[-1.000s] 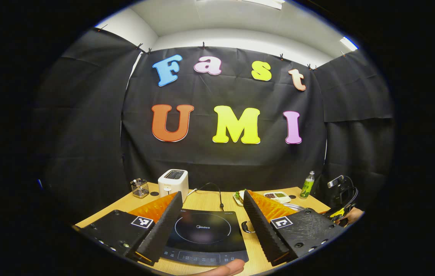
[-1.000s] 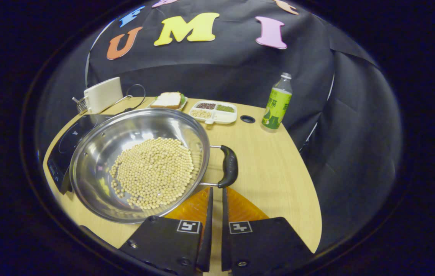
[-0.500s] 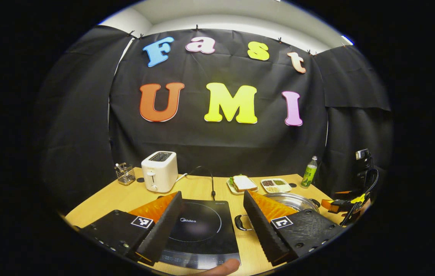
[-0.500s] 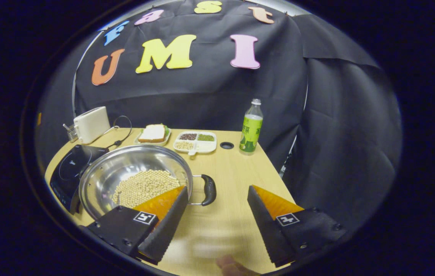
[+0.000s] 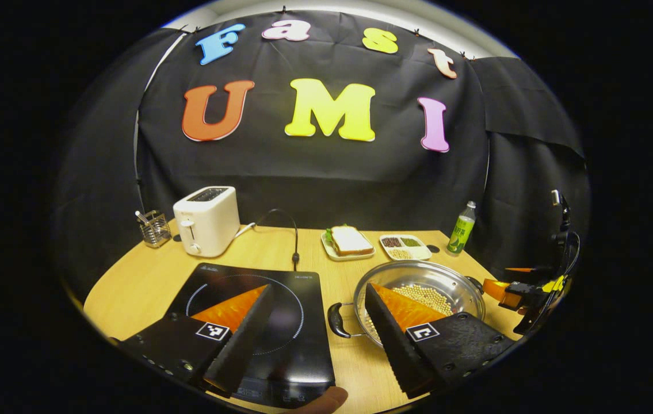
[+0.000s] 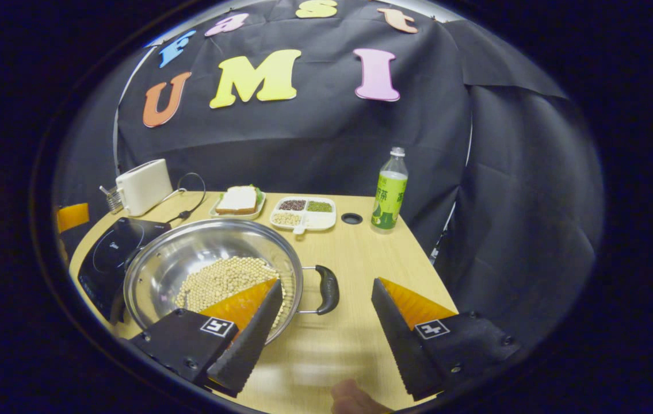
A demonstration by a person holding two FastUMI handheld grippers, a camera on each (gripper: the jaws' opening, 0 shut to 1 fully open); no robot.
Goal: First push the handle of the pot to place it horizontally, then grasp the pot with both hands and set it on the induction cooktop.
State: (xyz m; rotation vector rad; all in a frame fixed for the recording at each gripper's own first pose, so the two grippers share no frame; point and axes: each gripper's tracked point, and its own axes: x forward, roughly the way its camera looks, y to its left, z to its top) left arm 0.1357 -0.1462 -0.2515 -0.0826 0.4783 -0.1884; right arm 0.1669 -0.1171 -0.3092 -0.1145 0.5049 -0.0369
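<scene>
Left gripper view, from left to right: a small wire-mesh utensil holder [image 5: 155, 227] and a white two-slot toaster [image 5: 206, 220] stand at the back of the light wooden table [image 5: 148, 276]. In front of them lies the flat black induction cooktop [image 5: 303, 322] with a thin white ring on its glass, its black cord [image 5: 294, 241] running toward the rear. The left gripper [image 5: 319, 296] hangs above the table with its fingers spread wide and nothing between them: one finger lies over the cooktop, the other over the near rim of the pot.

The shallow round stainless-steel pot [image 5: 447, 284] holding pale soybeans [image 5: 427, 296] rests on the table just right of the cooktop, not on it; its black loop handle [image 5: 335, 319] points toward the cooktop. Behind the pot are a plate with a slice of bread [image 5: 350, 241], a white divided tray of beans [image 5: 404, 246] and a green-labelled plastic bottle [image 5: 462, 227]. At the far right edge the right gripper shows beyond the pot.

Right gripper view: the cooktop [image 6: 110, 256] sits left, the pot [image 6: 188, 259] beside it. The right gripper [image 6: 327, 284] is likewise released, its fingers wide apart, the left one over the pot's rim; the pot's second black handle [image 6: 327, 289] lies between the fingers, touched by neither.
</scene>
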